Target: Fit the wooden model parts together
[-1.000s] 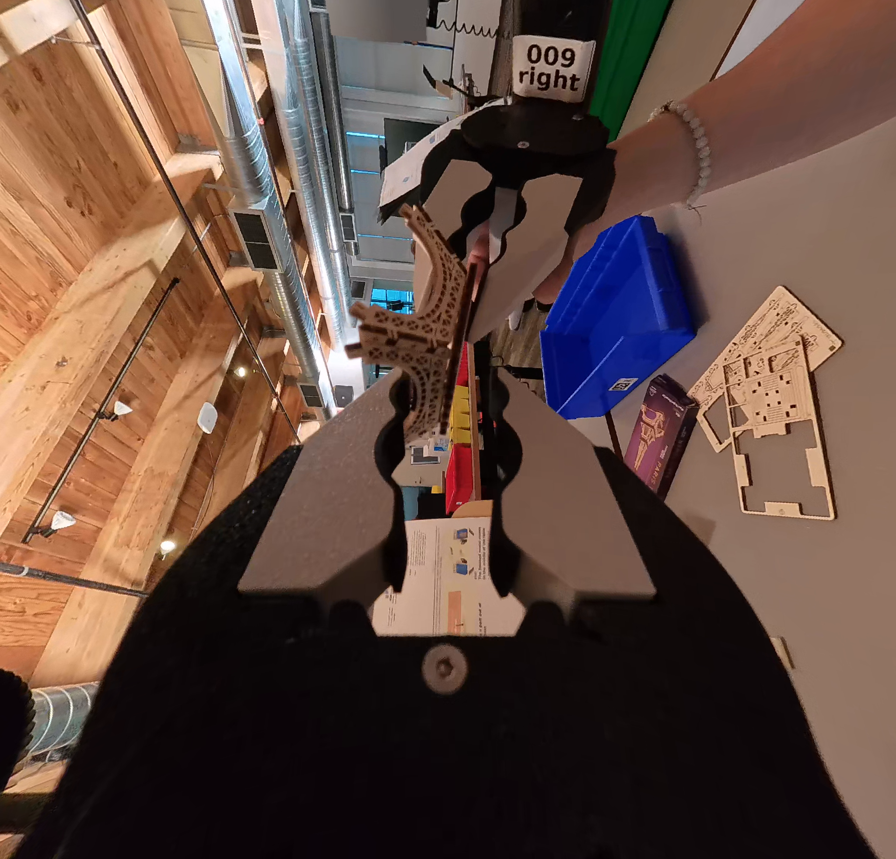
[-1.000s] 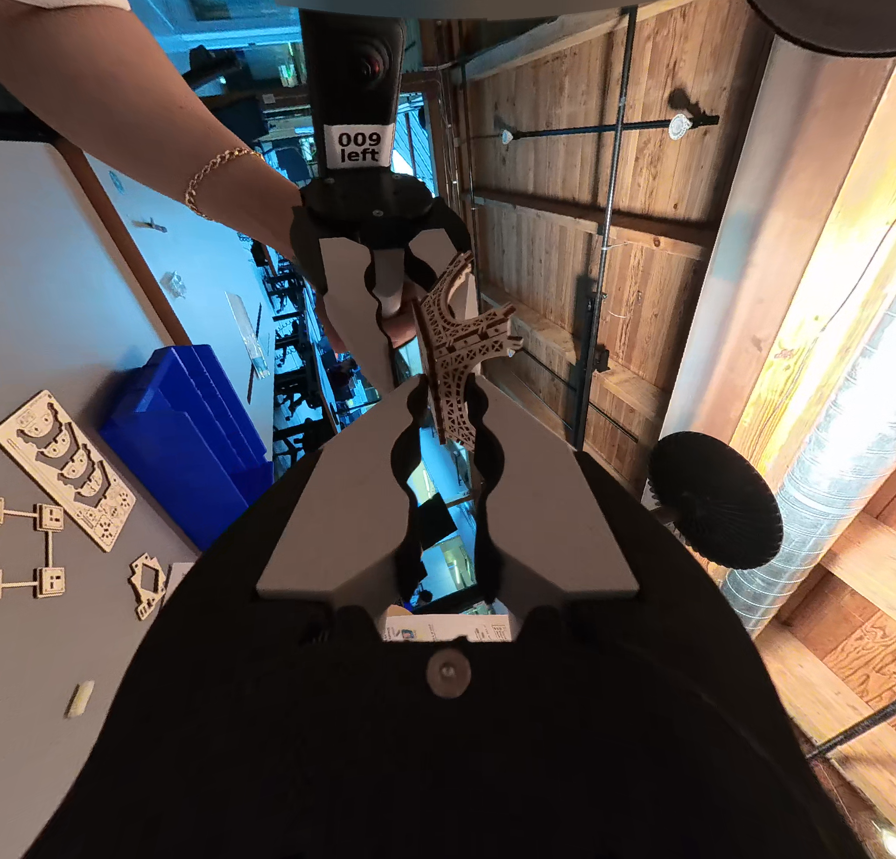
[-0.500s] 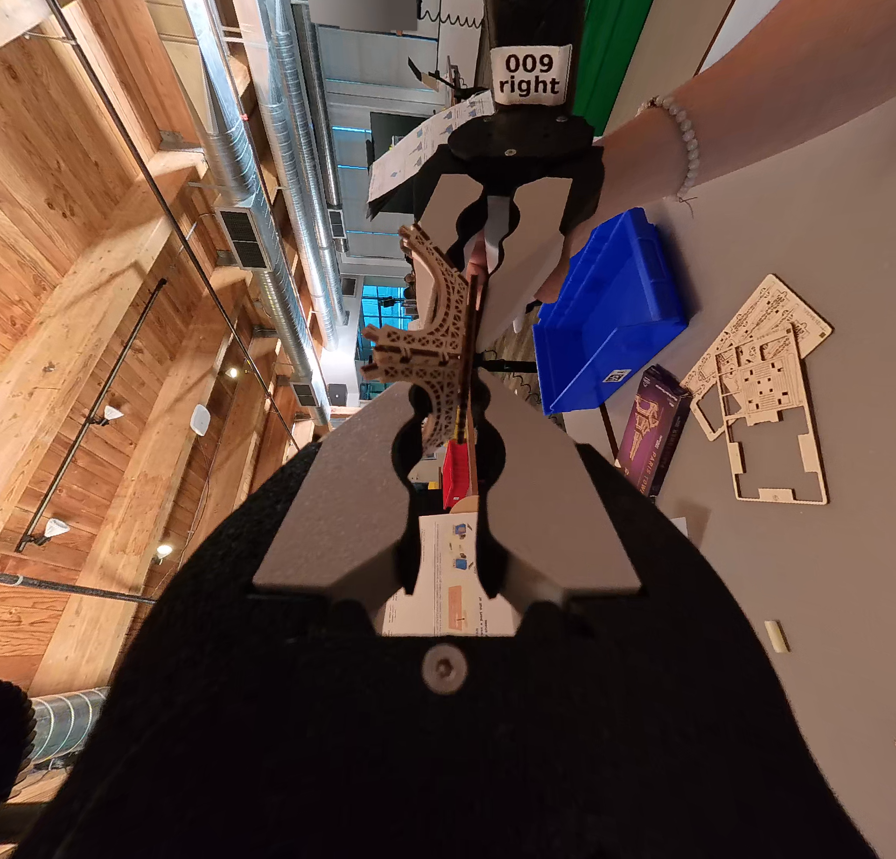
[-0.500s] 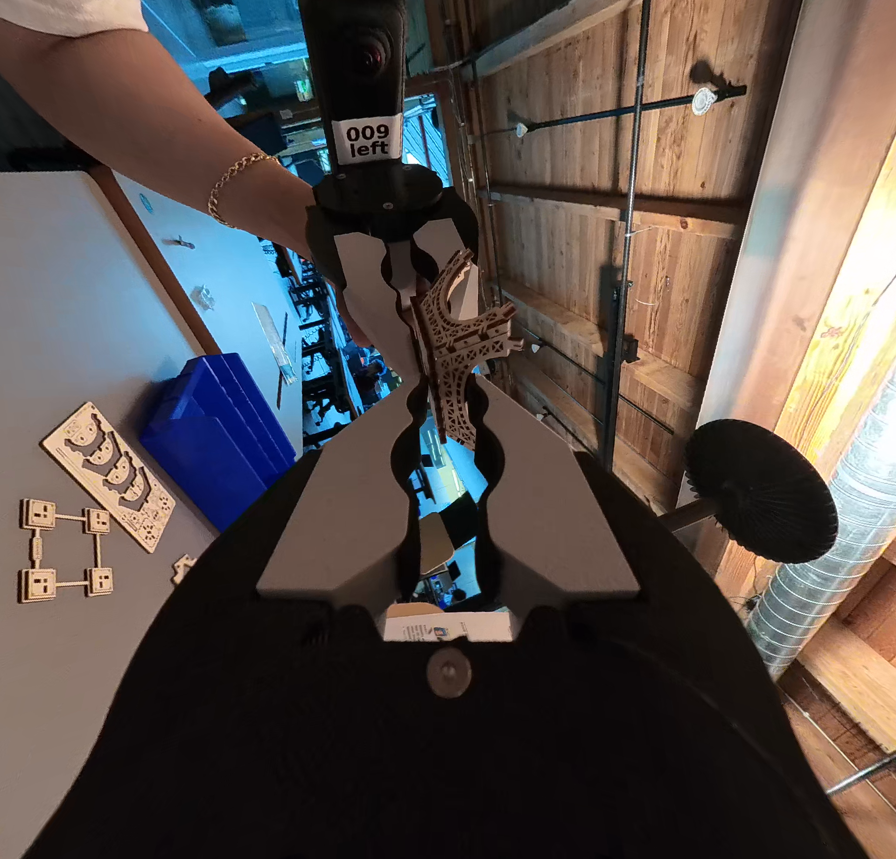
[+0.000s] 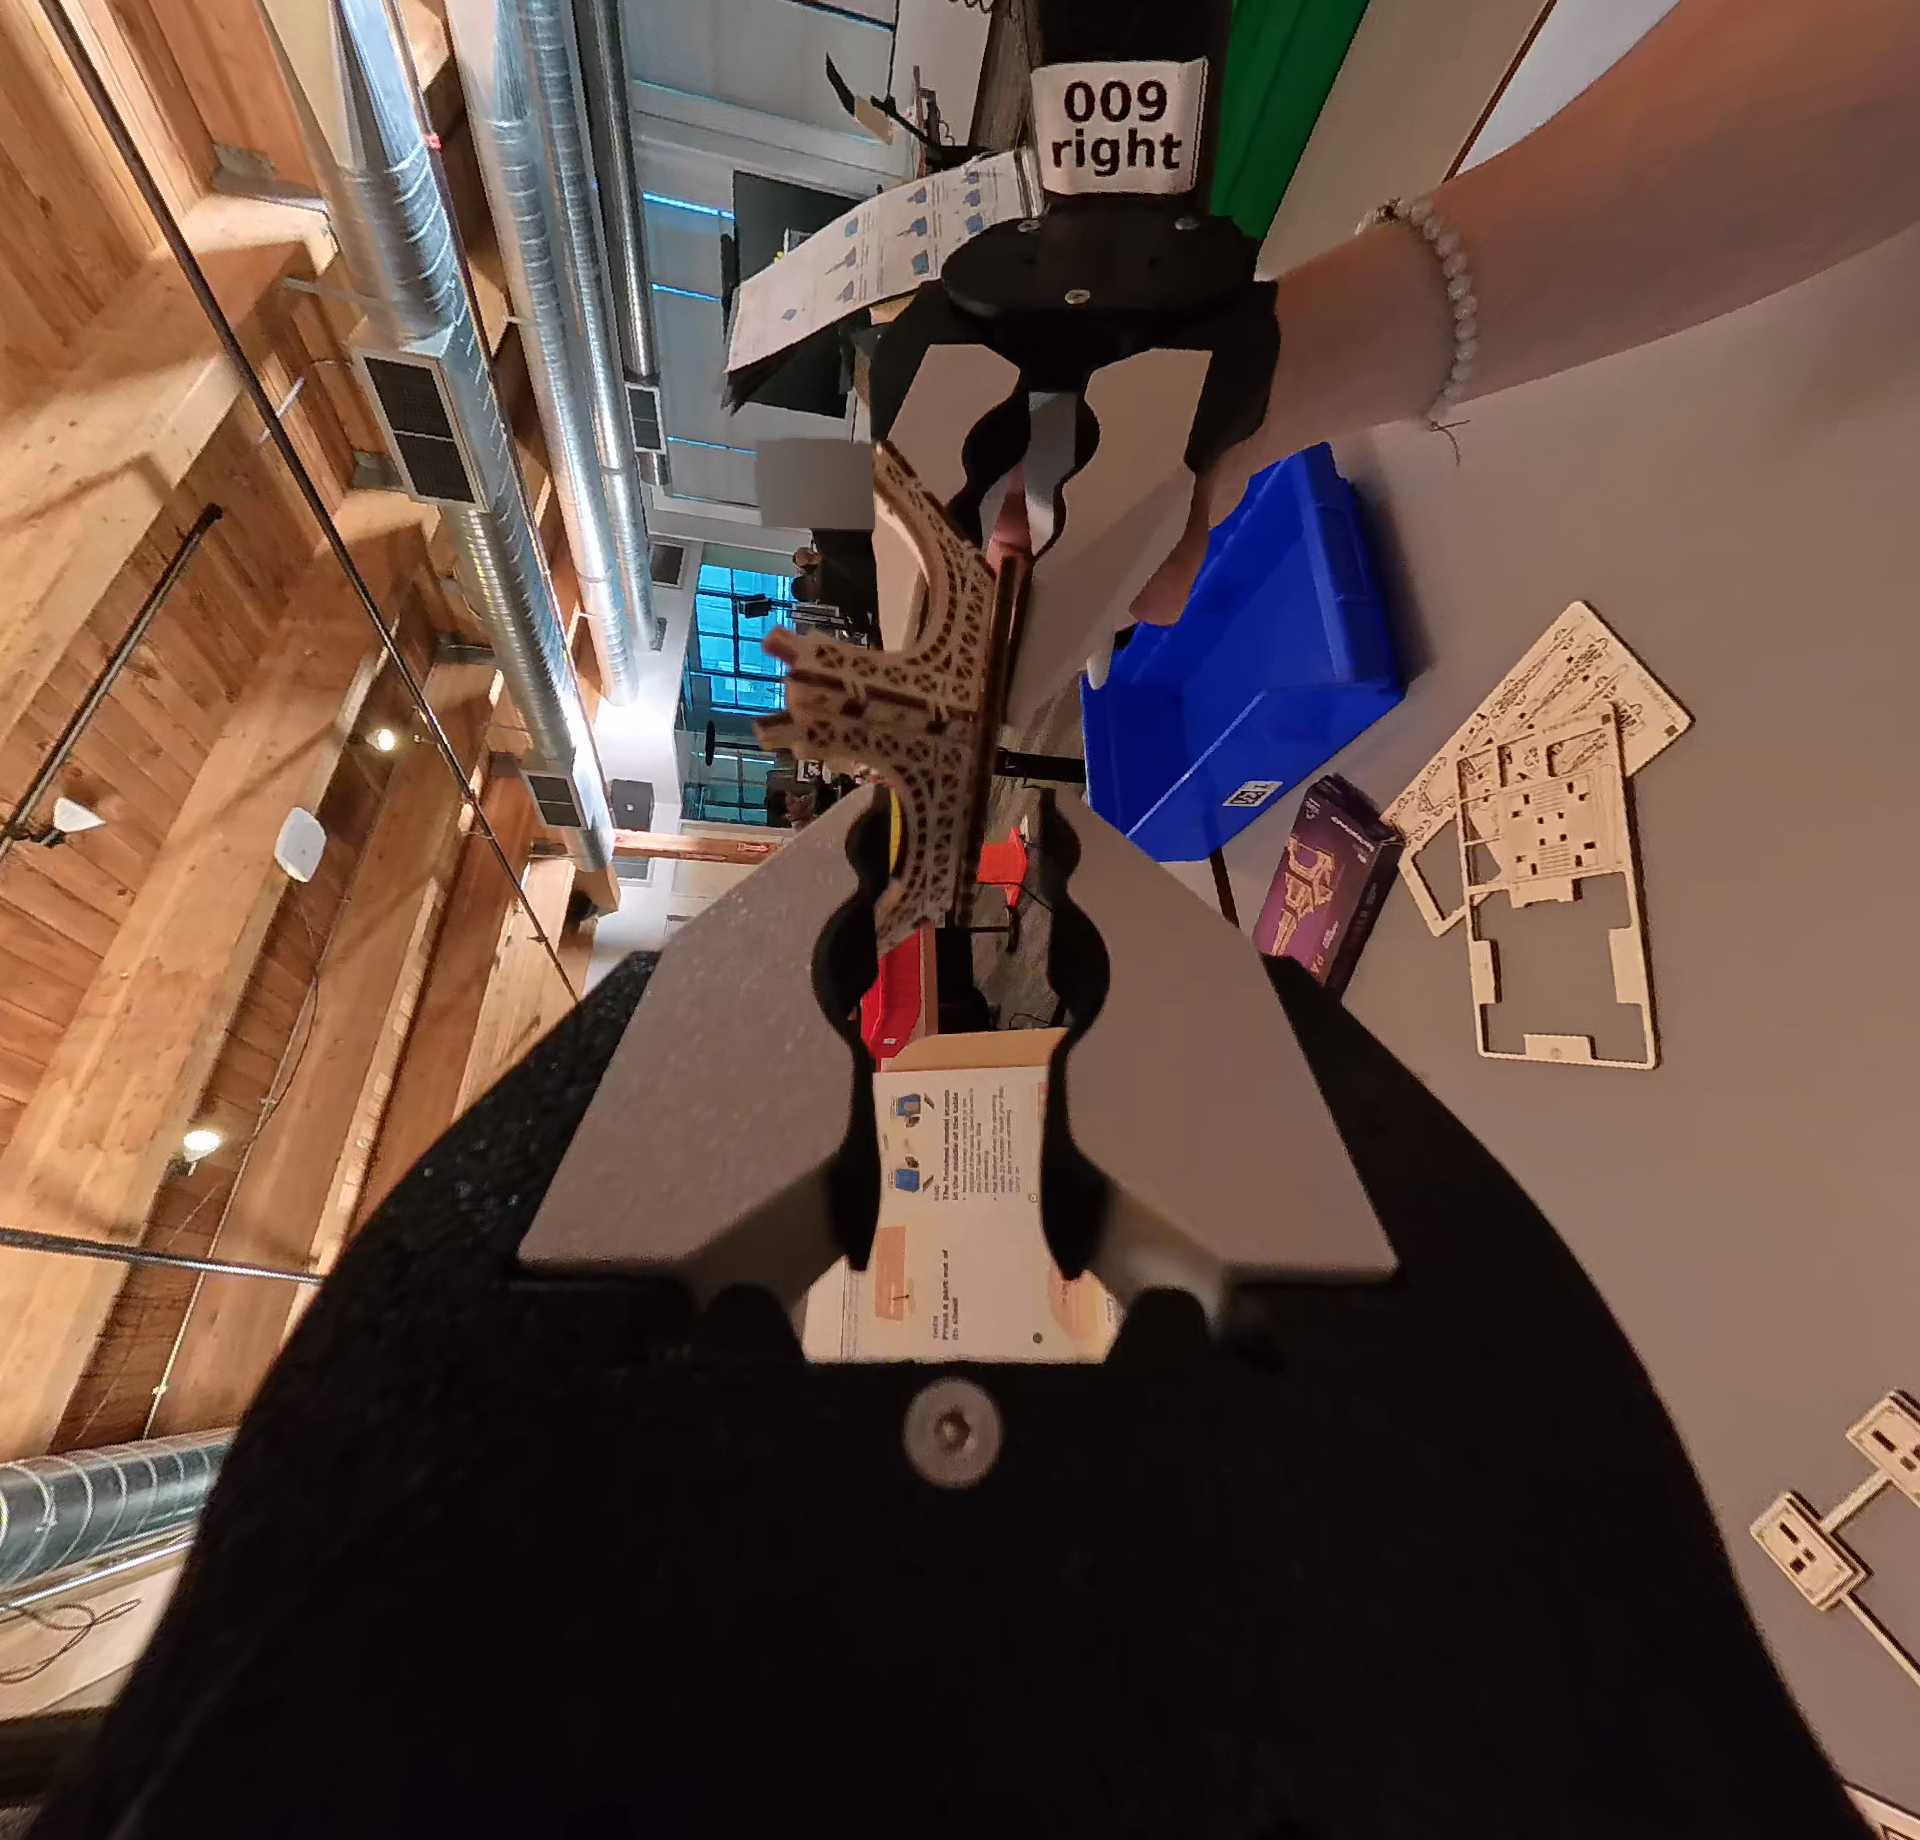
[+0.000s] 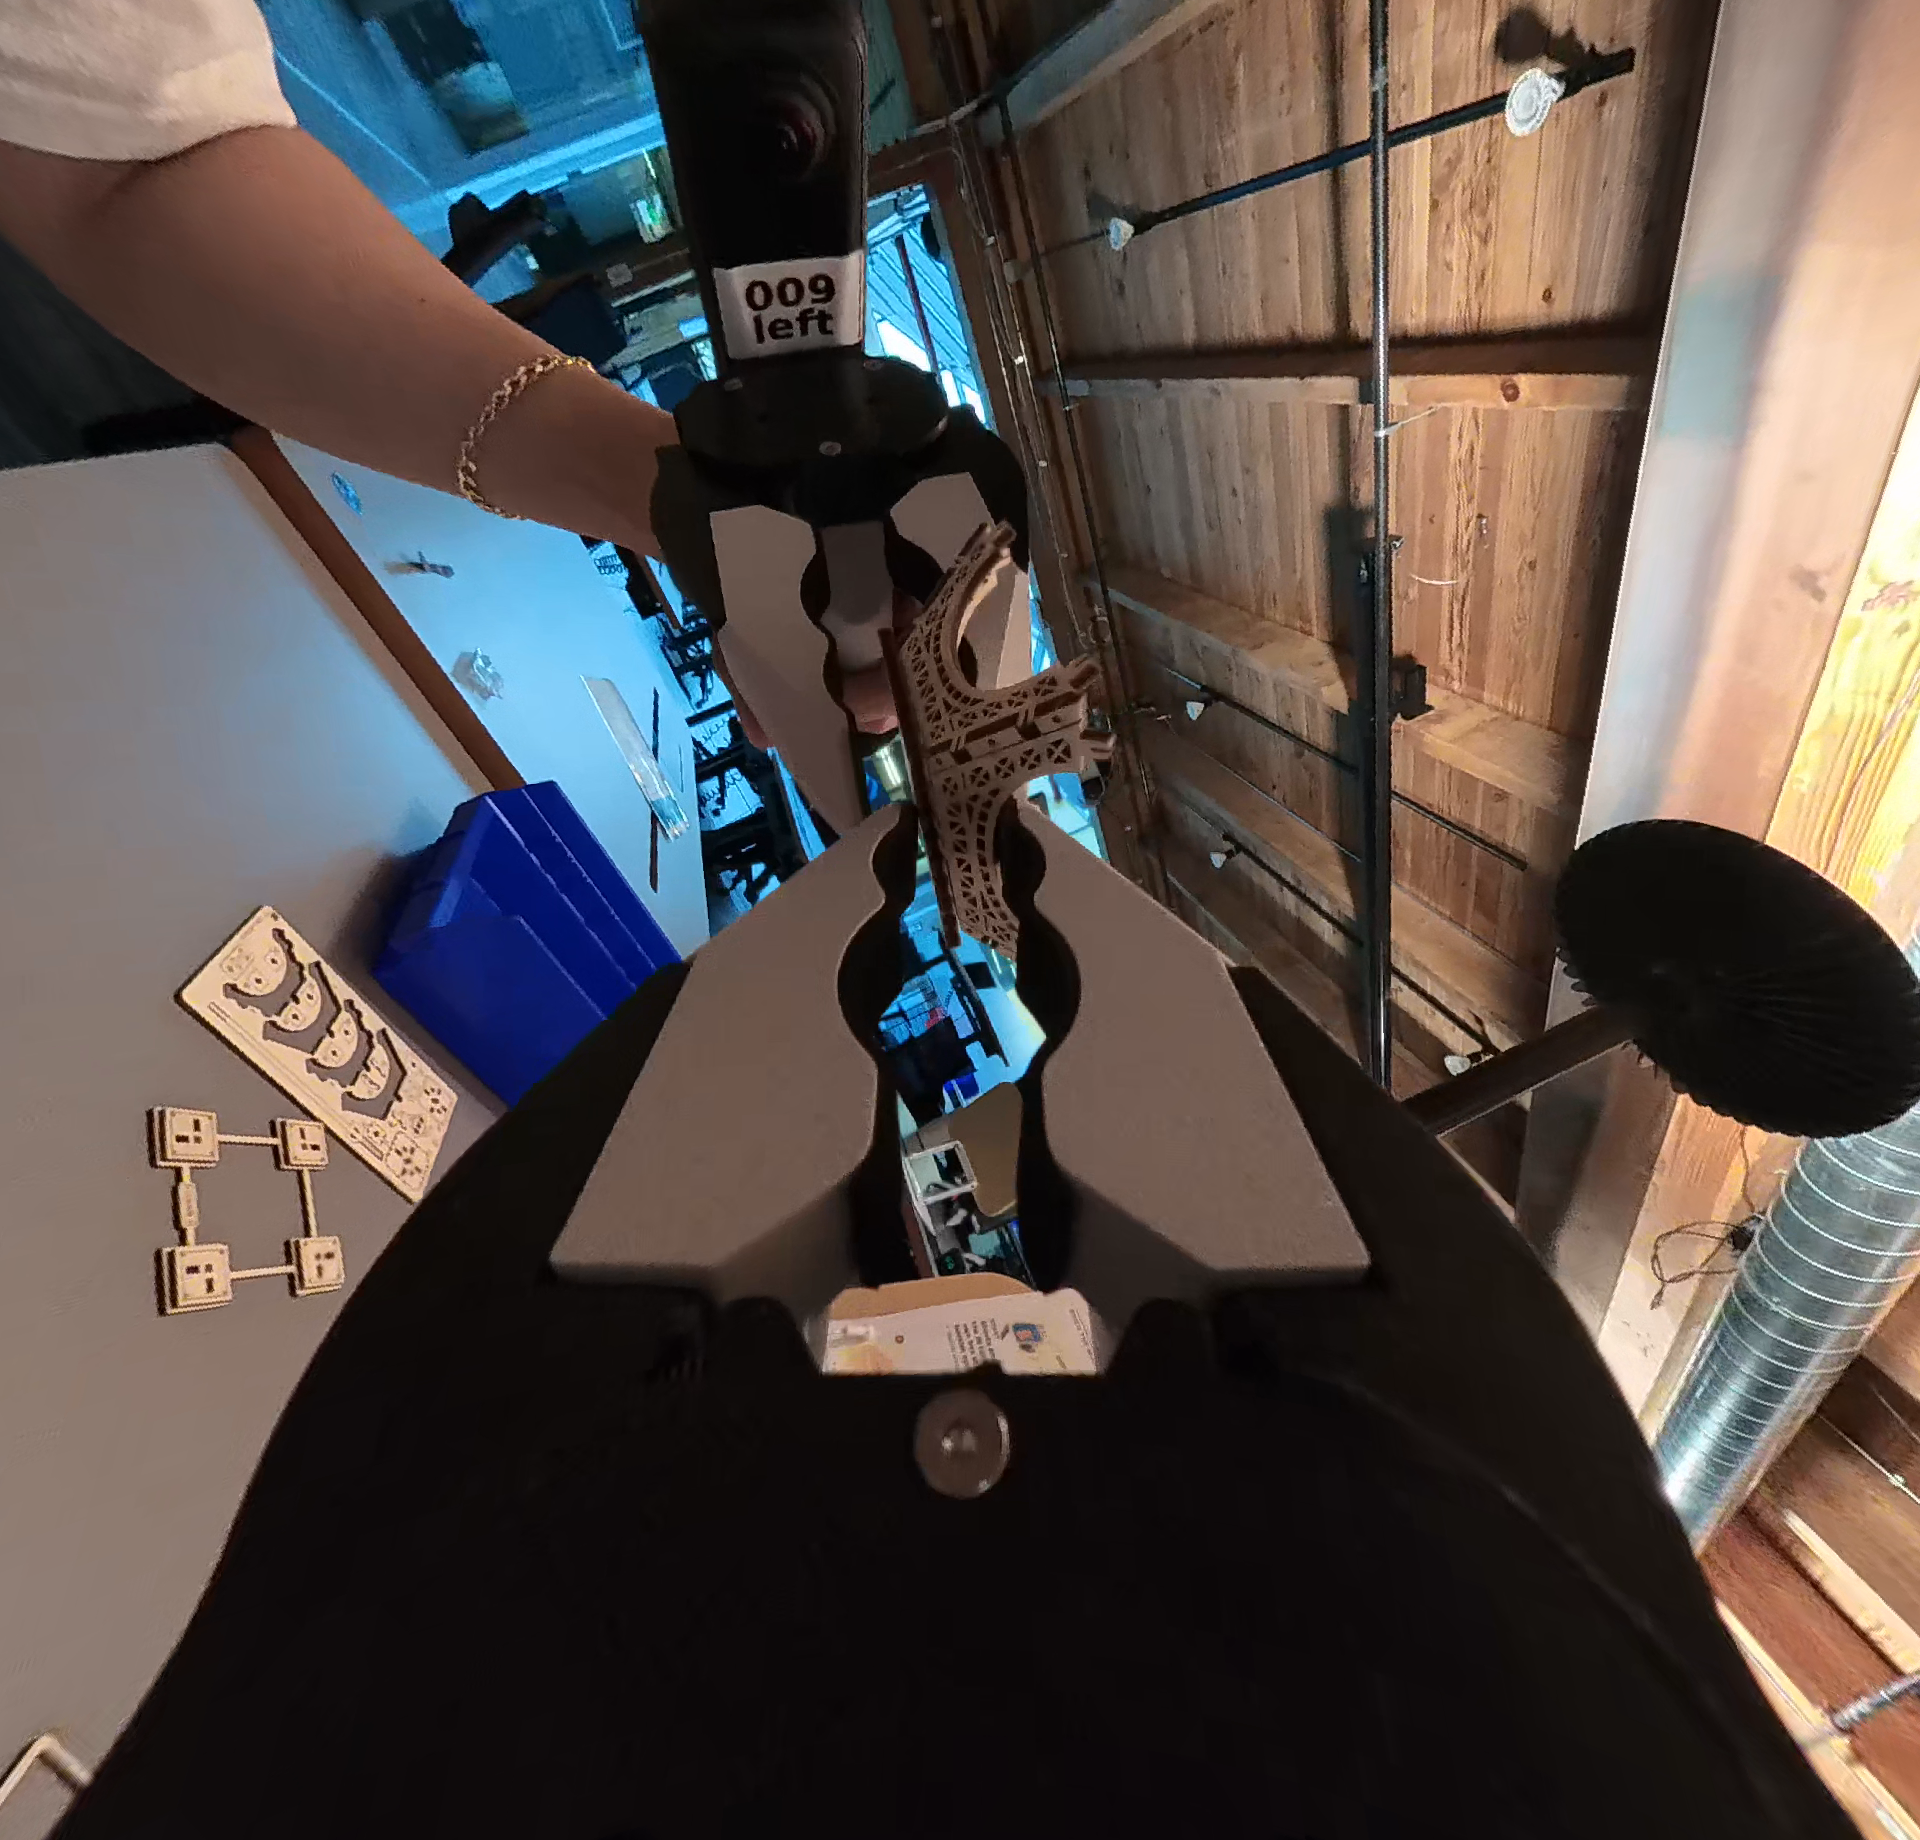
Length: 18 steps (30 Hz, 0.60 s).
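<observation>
Left wrist view: left tool and right tool both pinch the lattice model.

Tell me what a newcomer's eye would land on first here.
The lattice-cut wooden model piece held up in the air between the left gripper and the right gripper, which face each other. Next, the blue bin and the punched-out wooden sheets on the grey table behind.

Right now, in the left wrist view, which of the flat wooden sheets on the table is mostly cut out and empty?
The wooden frame sheet lying on top, nearest the purple box. Its lower half is an open frame showing the grey table; the sheet beneath still looks full of parts.
</observation>
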### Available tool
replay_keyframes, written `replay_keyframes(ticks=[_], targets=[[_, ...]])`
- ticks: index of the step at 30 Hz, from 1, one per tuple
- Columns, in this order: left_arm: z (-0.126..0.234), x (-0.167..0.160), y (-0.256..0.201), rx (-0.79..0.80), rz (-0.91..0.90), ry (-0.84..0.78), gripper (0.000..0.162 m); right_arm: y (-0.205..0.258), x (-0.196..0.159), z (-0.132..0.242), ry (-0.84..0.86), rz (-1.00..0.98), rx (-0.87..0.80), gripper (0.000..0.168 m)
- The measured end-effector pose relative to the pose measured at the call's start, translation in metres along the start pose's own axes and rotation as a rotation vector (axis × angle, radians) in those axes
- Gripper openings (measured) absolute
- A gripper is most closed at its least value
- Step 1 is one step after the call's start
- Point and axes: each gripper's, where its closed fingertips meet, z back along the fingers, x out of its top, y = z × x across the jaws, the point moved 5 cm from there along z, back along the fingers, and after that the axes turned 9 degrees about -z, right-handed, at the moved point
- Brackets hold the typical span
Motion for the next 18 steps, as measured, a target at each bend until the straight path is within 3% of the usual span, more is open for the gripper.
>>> replay_keyframes(ticks=[11, 18], targets=[[-0.0037, -0.0069, -0.0021, -0.027, -0.061, 0.075, 0.013, 0.0048, -0.0037, -0.002, 0.05, 0.076, 0.017, 0.012], [-0.0032, -0.0028, -0.0026, -0.011, -0.092, 0.052, 0.013, 0.0047, -0.0025, -0.0013, 0.074, 0.098, 0.013, 0.012]])
